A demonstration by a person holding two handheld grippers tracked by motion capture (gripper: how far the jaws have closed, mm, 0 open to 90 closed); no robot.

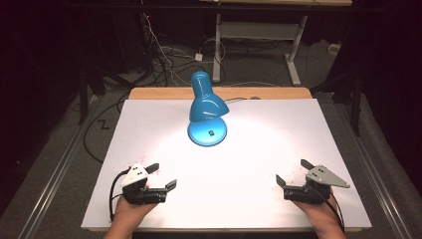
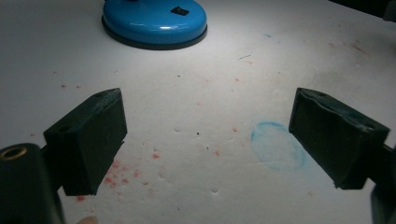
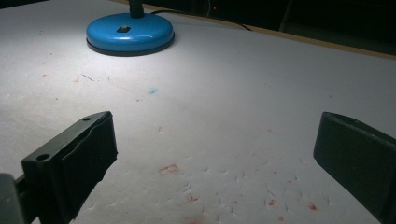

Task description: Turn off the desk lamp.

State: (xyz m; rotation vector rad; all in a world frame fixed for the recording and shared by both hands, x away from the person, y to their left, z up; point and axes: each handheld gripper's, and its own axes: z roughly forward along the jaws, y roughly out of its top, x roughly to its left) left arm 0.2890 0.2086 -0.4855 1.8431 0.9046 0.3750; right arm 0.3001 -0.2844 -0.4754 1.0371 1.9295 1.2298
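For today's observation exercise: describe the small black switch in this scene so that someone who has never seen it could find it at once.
Start at the white table top and find the blue desk lamp near its far edge, lit and shining down. Under its shade sits the lamp's round blue base. The switch is the small black rectangle on top of that base, the only dark mark on the glossy blue.
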